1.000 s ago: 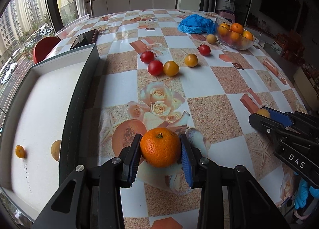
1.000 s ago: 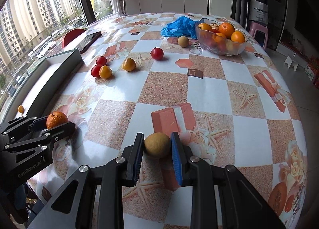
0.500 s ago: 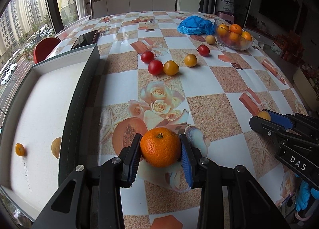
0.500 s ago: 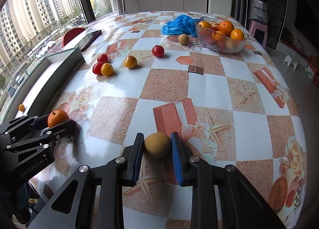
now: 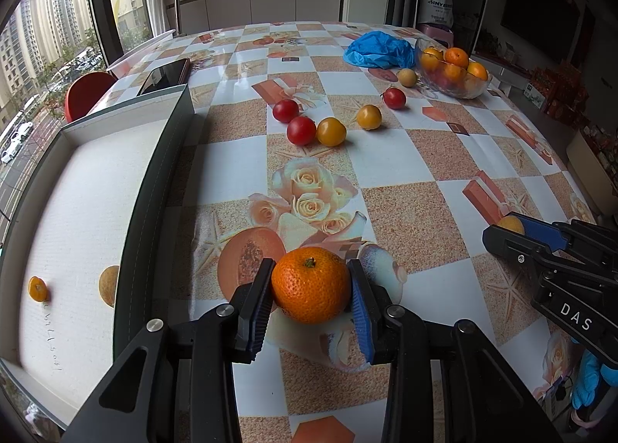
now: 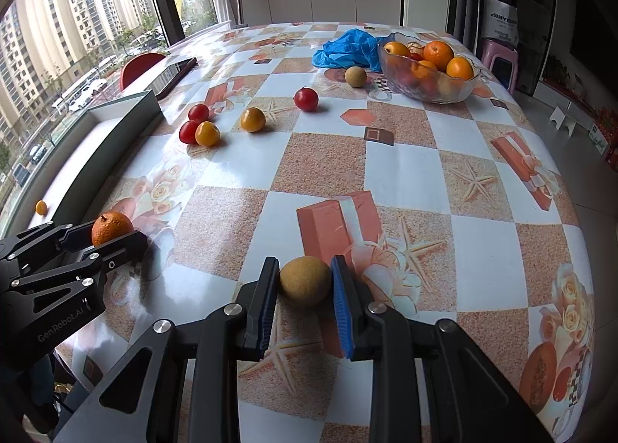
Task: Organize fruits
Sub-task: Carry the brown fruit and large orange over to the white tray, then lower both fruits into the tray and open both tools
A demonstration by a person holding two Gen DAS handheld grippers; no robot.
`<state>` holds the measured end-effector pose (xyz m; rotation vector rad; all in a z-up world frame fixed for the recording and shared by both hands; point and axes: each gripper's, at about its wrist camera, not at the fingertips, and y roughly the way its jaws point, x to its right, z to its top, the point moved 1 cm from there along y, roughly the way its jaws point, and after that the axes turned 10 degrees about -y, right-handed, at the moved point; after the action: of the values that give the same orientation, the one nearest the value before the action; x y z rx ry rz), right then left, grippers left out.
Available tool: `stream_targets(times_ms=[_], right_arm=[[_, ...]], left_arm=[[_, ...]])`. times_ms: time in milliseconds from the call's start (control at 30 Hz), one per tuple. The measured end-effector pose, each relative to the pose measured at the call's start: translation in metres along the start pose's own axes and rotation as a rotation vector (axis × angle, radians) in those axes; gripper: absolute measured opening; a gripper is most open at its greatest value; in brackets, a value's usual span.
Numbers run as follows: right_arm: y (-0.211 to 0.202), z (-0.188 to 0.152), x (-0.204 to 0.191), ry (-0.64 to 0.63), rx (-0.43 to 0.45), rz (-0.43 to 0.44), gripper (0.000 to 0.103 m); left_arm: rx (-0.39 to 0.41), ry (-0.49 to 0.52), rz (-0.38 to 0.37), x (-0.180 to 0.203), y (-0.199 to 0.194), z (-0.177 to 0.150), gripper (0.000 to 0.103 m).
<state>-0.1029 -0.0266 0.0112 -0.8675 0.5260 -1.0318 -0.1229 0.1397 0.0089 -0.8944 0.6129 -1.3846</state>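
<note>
The left tongs (image 5: 311, 294) grip an orange mandarin (image 5: 311, 290) by both pads, low over the checked surface (image 5: 386, 157) just beside the dark wall of a white tray (image 5: 77, 211). The right tongs (image 6: 305, 288) are closed on a tan round fruit (image 6: 305, 280); from the left wrist view only a sliver of that fruit shows behind the blue pad, and whether either fruit touches the surface is hard to say.

Inside the tray lie a small orange fruit (image 5: 38, 288) and a tan fruit (image 5: 109, 285), the latter half cut off by the tray wall; the right wrist view shows only the small orange one.

Farther out, two red tomatoes (image 5: 300, 130) and a yellow one (image 5: 331, 131) cluster together, with another yellow tomato (image 5: 369, 117), a red one (image 5: 394, 98) and a tan fruit (image 5: 407, 77) strung toward a glass bowl (image 6: 428, 93) heaped with oranges. A crumpled blue bag (image 6: 343, 49) lies against the bowl's far side, partly hidden by it. A phone (image 6: 174, 72) lies beyond the tray's far end.
</note>
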Motion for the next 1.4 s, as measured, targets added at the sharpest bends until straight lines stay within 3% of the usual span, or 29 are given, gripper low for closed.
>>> stream_targets(times_ms=[233, 700, 1400], right_arm=[[-0.002, 0.007, 0.002, 0.03, -0.003, 0.021, 0.03], [-0.013, 0.038, -0.032, -0.033, 0.025, 0.07, 0.03], [0.001, 0.103, -0.149, -0.228, 0.029, 0.192, 0.03]], left_arm=[[-0.02, -0.012, -0.06, -0.001, -0.004, 0.004, 0.038], [0.089, -0.046, -0.106, -0.016, -0.043, 0.027, 0.038], [0.174, -0.242, 0.012, -0.129, -0.052, 0.045, 0.038]])
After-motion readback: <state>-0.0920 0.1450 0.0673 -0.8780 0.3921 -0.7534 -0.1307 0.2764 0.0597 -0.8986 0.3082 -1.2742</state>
